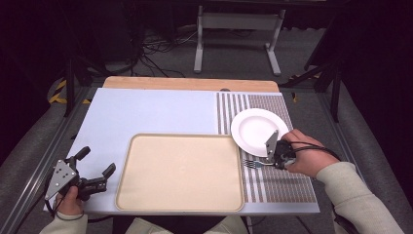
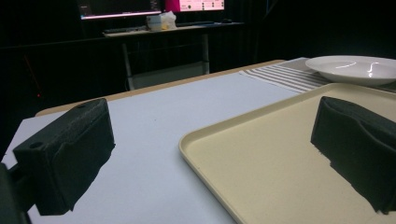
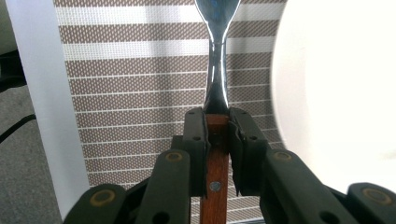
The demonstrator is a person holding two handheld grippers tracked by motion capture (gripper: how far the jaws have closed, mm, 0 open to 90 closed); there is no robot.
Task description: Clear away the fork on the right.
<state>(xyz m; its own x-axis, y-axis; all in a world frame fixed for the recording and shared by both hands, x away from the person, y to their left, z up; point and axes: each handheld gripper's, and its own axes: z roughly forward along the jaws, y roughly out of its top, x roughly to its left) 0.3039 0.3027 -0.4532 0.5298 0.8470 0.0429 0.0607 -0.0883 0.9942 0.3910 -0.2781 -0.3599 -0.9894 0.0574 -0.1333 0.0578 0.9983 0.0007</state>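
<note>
A fork (image 1: 253, 164) with a wooden handle and metal neck (image 3: 217, 60) hangs just above the striped placemat (image 1: 285, 185), tines pointing left toward the tray. My right gripper (image 1: 272, 163) is shut on its handle; in the right gripper view the pads (image 3: 196, 135) clamp the brown wood from both sides. The white plate (image 1: 253, 127) lies just beyond the fork. My left gripper (image 1: 97, 160) is held near the table's front left corner, open, with nothing between its pads (image 2: 70, 158).
A large beige tray (image 1: 180, 138) lies bare at the front centre of the pale blue tabletop (image 1: 146, 112). The placemat (image 3: 140, 93) covers the right side. A wooden strip (image 1: 190, 84) edges the far side, with dark floor and stands beyond.
</note>
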